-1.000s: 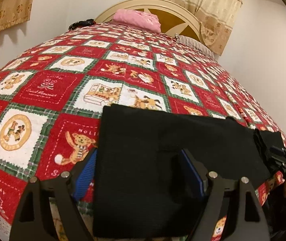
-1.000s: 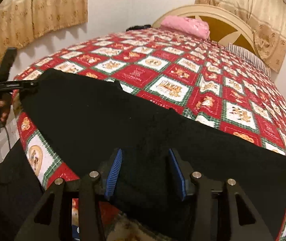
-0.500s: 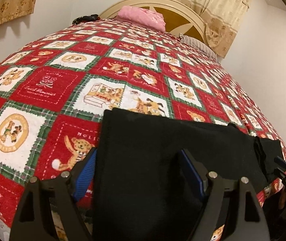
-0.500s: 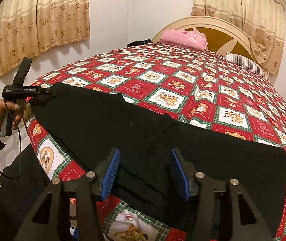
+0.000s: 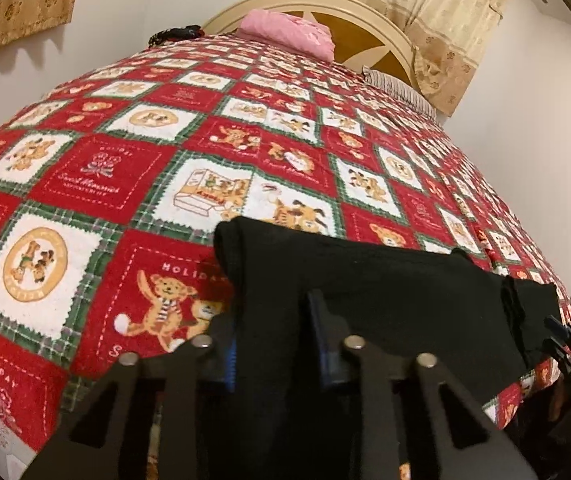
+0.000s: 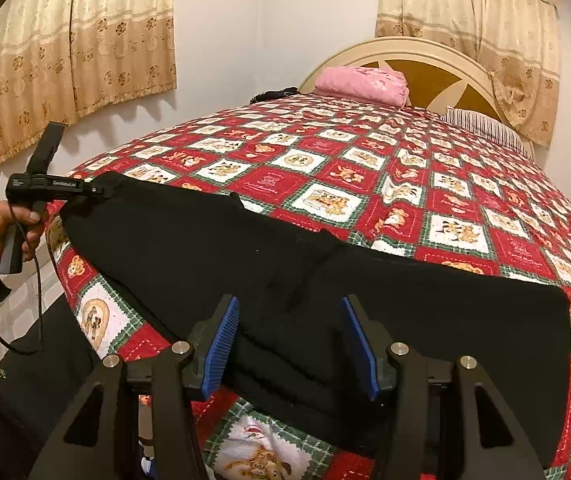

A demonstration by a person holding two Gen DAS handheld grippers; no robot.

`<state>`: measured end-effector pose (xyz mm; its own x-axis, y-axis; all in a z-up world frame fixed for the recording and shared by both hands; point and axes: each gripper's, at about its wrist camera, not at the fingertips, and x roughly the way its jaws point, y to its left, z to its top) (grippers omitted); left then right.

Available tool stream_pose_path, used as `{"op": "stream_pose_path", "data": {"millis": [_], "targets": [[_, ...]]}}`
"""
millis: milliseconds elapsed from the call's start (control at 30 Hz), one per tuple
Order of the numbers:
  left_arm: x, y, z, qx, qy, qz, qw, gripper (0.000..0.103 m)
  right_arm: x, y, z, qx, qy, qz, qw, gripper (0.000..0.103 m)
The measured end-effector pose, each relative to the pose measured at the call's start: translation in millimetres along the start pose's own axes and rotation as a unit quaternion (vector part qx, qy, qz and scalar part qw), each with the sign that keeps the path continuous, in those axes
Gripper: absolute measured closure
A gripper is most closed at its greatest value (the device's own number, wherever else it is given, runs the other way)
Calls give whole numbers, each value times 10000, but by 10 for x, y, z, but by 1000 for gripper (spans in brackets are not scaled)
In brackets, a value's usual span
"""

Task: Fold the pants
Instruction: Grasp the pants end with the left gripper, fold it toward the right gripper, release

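- While I check the left wrist view: my left gripper (image 5: 275,344) has just been closing and now pinches the near edge of the black pants (image 5: 365,300) – cloth is bunched between the blue pads. The pants lie on the red quilt (image 5: 125,184) at the near side of the bed, long axis running off to the right toward the right gripper (image 5: 565,344), which shows small at the far end of the cloth.
- Right wrist view: the jaws stand apart, blue pads on either side of the near edge of the pants (image 6: 285,264) but not pressing on it – nothing gripped. From here the pants stretch left to the left gripper (image 6: 97,191), held by a hand (image 6: 9,224) and clamped on the far end.
- Key relation, my read: each claw sits at one end of the long axis, so the fold goes end over end; the right must close on its edge first.
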<state>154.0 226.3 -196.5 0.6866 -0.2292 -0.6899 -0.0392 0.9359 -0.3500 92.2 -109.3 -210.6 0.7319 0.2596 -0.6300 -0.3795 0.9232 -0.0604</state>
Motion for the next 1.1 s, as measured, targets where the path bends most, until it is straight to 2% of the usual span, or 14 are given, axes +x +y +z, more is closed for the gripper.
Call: {"op": "stream_pose_path", "data": {"millis": [100,267,467,600,867,1100], "targets": [[-121,-71,28,-95,-114,-186,9997,82,-23,-18,4,-11,-40,-13,10000,48],[-376,-182,126,-505,-334,-990,9933,83,-115,-97,53,18,-161,-109,9998,48],[-660,-734,285,-229,-501,-1725,9835,84,-299,-308,80,121,-313,-391,9987,46],[-721,-1212,383,-5,-505,-2254,9730,84,-495,-507,46,248,-463,-624,9967,42],[-571,-2105,495,622,-284,-2835,9565,84,-816,-969,-160,656,-593,-1069,9903,41],[-211,-2734,375,977,184,-3007,9485,84,-915,-1361,-385,1293,-528,-1321,9813,40]]}}
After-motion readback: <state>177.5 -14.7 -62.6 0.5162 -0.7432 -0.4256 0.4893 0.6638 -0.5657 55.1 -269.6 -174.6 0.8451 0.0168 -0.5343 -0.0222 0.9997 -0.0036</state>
